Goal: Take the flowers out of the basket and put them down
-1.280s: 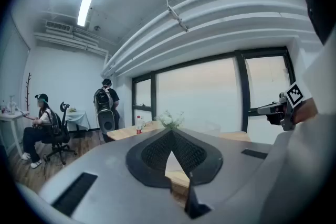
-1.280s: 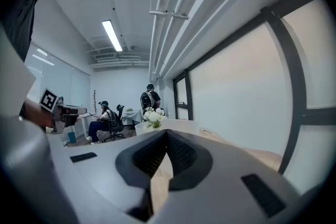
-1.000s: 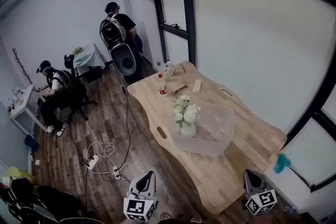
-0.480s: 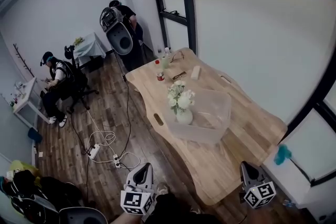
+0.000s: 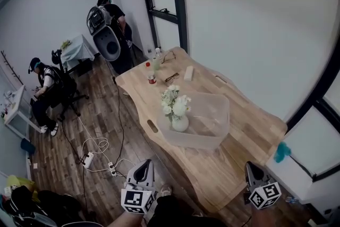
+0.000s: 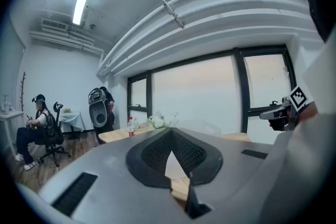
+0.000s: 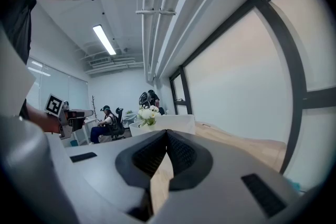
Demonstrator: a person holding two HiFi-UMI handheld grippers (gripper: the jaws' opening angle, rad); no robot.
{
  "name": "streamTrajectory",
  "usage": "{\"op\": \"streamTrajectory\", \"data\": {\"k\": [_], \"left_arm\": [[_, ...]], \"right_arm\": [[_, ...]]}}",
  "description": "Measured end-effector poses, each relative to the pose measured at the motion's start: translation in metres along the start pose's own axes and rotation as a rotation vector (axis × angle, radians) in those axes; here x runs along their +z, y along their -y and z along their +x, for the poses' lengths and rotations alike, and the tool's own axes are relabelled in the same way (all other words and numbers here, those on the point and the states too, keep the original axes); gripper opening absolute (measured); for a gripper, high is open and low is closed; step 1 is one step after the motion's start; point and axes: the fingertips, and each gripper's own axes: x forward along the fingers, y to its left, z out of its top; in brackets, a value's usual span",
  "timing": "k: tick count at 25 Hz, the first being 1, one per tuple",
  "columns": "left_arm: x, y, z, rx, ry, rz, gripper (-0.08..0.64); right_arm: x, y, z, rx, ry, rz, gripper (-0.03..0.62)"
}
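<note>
The white flowers (image 5: 174, 101) stand in a round pale vase (image 5: 180, 124) in the left corner of the clear basket (image 5: 219, 114) on the desk (image 5: 249, 149). Expect soft blooms above a smooth vase that is probably slippery and breakable. Take it at the neck and keep it upright. Your left tool (image 5: 143, 170) and right tool (image 5: 254, 170) are both pressed together, empty, and well apart from the basket. Since a second ago the flowers haven't shifted; only your view has swung.

Seated person (image 5: 41, 87), bottle (image 5: 151, 78), pwr strip (image 5: 86, 159) on floor.
</note>
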Motion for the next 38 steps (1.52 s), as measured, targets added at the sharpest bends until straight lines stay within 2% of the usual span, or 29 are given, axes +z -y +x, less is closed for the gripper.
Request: {"op": "streamTrajectory", "data": {"k": [10,23,32,38], "left_arm": [[0.014,-0.057,0.086,-0.096,0.017,0.004,0.005],[0.018,-0.136,0.170,-0.220,0.022,-0.006,0.005],[0.012,-0.166,0.210,-0.302,0.017,-0.031,0.005],[0.022,-0.168,0.226,-0.310,0.037,-0.044,0.005]], "right_arm": [[0.011,0.007,0.050,-0.135,-0.012,0.015,0.021],[0.051,-0.016,0.153,-0.239,-0.004,-0.037,0.021],[0.087,-0.024,0.193,-0.253,0.015,-0.100,0.021],[0.113,-0.031,0.219,-0.158,0.014,-0.184,0.021]]}}
